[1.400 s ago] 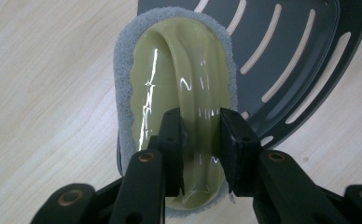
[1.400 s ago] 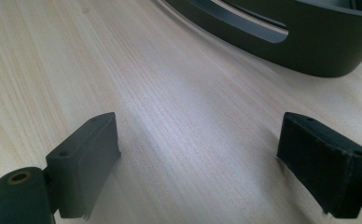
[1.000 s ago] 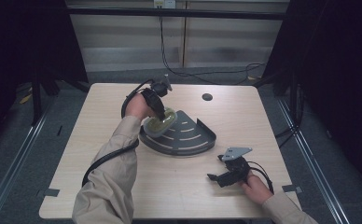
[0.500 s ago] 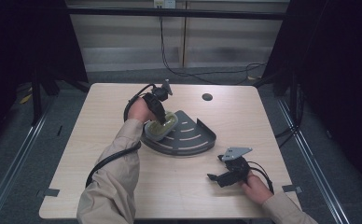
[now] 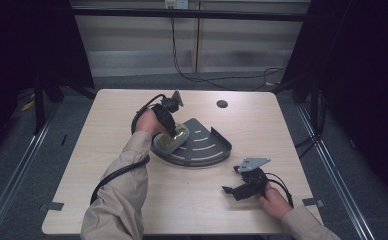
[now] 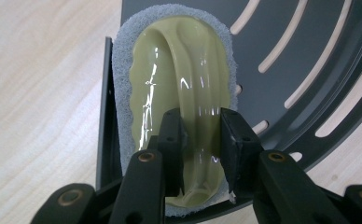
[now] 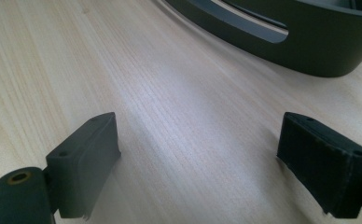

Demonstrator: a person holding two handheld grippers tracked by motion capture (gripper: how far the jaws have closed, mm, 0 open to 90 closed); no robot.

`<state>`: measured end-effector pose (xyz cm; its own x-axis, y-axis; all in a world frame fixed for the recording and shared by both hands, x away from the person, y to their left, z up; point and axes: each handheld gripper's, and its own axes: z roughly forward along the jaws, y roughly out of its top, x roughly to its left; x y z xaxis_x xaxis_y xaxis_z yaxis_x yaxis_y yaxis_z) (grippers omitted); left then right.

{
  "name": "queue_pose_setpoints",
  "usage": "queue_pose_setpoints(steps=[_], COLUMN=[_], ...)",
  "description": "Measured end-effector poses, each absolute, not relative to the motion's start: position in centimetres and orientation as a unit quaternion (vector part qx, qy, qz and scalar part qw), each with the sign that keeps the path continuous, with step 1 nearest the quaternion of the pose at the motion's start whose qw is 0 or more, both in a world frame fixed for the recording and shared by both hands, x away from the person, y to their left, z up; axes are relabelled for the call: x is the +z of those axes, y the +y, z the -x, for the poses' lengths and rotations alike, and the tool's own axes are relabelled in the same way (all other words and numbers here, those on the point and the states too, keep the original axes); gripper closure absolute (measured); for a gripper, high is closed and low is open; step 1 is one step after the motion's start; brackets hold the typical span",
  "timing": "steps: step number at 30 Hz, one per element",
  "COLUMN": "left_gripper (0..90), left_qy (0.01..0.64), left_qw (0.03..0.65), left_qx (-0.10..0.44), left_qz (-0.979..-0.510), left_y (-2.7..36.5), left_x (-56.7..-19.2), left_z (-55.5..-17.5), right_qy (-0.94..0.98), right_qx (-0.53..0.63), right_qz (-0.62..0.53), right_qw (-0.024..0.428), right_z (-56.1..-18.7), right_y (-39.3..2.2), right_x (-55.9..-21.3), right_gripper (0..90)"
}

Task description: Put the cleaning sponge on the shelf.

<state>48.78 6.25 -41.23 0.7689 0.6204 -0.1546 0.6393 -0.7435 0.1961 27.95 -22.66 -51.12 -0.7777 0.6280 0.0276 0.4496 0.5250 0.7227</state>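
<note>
On the grey rack (image 5: 202, 145), near its left straight wall, sits the scrubber (image 6: 179, 88): olive plastic grip on a grey sponge pad. Left gripper (image 6: 201, 140) is clamped on the grip's raised ridge, jaws narrow, pads on both sides of it. Right gripper (image 7: 207, 158) rests low over bare table (image 5: 182, 200), jaws wide, holding nothing, rack rim just ahead of it.

Risks as I read it:
- Ridge is glossy and rounded; the pinch sits near one end of it. Any sideways load could let the scrubber pivot or pop out of the pads.
- Rack looks light and nothing pins it. Pushing the sponge along the slotted floor will likely shove the whole rack across the table, since the right gripper is well apart from it.
- Sponge edge is touching the left wall; dragging that way could snag or fold it.
- Pressing at a tilt could catch the pad in the slots.
</note>
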Motion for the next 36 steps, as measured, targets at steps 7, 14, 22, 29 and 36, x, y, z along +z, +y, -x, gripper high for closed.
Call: queue_pose_setpoints(steps=[7, 14, 22, 29, 36], left_gripper=[71.5, 71.3, 71.1, 67.9, 60.3], left_qy=[0.34, 0.341, 0.345, 0.356, 0.366], left_qw=[0.116, 0.114, 0.116, 0.118, 0.12], left_qx=[-0.036, -0.034, -0.035, -0.026, -0.027], left_qz=[-0.933, -0.932, -0.931, -0.927, -0.922], left_y=[6.7, 6.55, 6.58, 6.71, 6.91], left_x=[-41.5, -41.91, -42.27, -42.22, -41.93], left_z=[-48.77, -48.75, -48.76, -48.67, -48.46], right_qy=[0.865, 0.865, 0.865, 0.865, 0.865], right_qx=[0.375, 0.375, 0.375, 0.375, 0.375], right_qz=[-0.311, -0.311, -0.312, -0.312, -0.312], right_qw=[0.119, 0.119, 0.118, 0.118, 0.119], right_z=[-27.96, -27.95, -27.95, -27.94, -27.95], right_y=[-22.67, -22.66, -22.66, -22.66, -22.66], right_x=[-51.12, -51.12, -51.12, -51.12, -51.12], right_gripper=[12.1, 12.1, 12.1, 12.1, 12.1])
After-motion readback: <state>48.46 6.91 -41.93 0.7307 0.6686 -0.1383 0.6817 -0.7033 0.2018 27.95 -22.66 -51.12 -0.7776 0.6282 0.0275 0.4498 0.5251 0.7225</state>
